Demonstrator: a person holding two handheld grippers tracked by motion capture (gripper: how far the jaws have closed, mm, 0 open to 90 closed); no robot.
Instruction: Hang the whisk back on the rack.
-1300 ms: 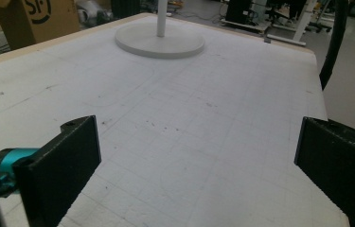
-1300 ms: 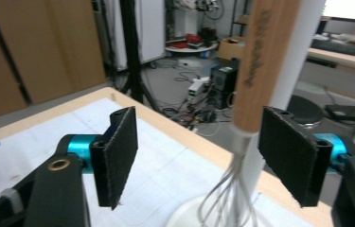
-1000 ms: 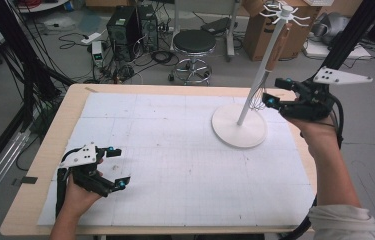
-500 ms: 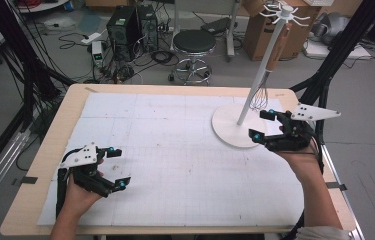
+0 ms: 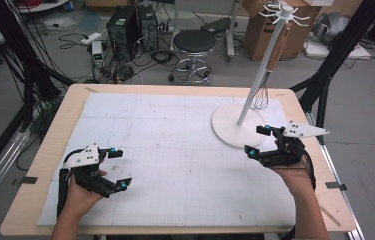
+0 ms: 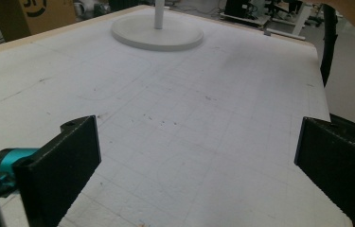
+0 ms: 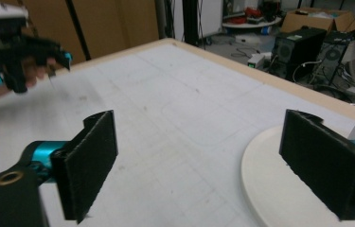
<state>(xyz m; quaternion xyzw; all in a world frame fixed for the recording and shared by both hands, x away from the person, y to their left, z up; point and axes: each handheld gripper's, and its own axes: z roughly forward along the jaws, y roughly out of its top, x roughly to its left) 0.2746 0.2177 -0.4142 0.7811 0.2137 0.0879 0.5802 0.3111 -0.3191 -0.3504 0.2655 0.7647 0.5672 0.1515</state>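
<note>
right gripper (image 5: 258,140) beside stand base (image 5: 225,131) (agape)

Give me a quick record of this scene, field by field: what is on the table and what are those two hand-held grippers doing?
table: wooden top under a white gridded mat
stand: white rack with round base, tilted pole, hooks on top
hanging item: wire whisk on the rack
left gripper: open, nothing between its jaws, above the mat
right gripper: jaws just been opening, nothing between them, beside the rack's base
</note>
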